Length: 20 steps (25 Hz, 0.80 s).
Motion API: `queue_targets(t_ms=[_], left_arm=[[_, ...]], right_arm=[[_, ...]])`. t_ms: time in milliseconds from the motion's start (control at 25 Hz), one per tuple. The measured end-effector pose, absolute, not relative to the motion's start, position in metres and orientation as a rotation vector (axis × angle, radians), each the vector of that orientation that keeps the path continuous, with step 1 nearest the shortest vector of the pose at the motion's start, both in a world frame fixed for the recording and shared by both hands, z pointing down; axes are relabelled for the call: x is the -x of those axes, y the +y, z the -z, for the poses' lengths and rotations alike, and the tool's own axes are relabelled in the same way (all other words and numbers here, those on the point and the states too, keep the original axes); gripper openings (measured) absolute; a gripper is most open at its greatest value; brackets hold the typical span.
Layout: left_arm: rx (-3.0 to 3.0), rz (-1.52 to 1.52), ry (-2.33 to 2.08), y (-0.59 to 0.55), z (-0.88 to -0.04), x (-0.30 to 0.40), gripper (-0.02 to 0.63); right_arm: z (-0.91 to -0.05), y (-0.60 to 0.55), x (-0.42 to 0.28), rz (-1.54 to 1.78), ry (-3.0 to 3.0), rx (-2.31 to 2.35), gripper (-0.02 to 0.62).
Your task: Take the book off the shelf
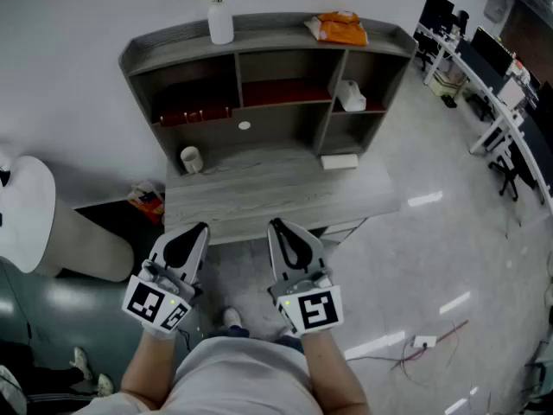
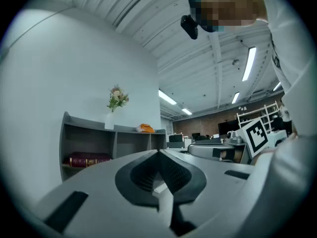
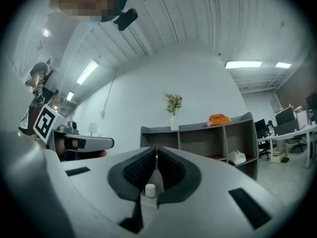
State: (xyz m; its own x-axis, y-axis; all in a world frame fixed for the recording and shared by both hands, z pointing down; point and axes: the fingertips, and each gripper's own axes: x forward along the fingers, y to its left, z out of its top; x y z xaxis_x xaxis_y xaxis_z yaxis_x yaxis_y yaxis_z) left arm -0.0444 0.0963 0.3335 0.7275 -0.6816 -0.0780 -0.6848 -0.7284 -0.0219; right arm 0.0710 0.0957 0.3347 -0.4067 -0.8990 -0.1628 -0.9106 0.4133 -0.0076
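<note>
Our left claw (image 1: 199,229) and right claw (image 1: 276,226) hover clenched and empty at the near edge of the grey wooden worktop (image 1: 276,193). The dark red book (image 1: 192,113) lies in the left compartment of the grey shelf (image 1: 276,26).

1. The book (image 1: 193,111) is dark red with gold marks along its spine. It lies flat in the shelf's left compartment.
2. The shelf (image 1: 276,28) is grey, open-fronted and upright, divided into several compartments.
</note>
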Motion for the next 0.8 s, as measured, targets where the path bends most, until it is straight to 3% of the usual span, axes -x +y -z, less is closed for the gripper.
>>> queue_targets(t_ms=[800], left_arm=[[2.945,-0.189,1.114,0.041,-0.354,0.139,0.017]], right_arm=[[-0.360,0.057,-0.017,0.028,2.447,1.749,0.031]])
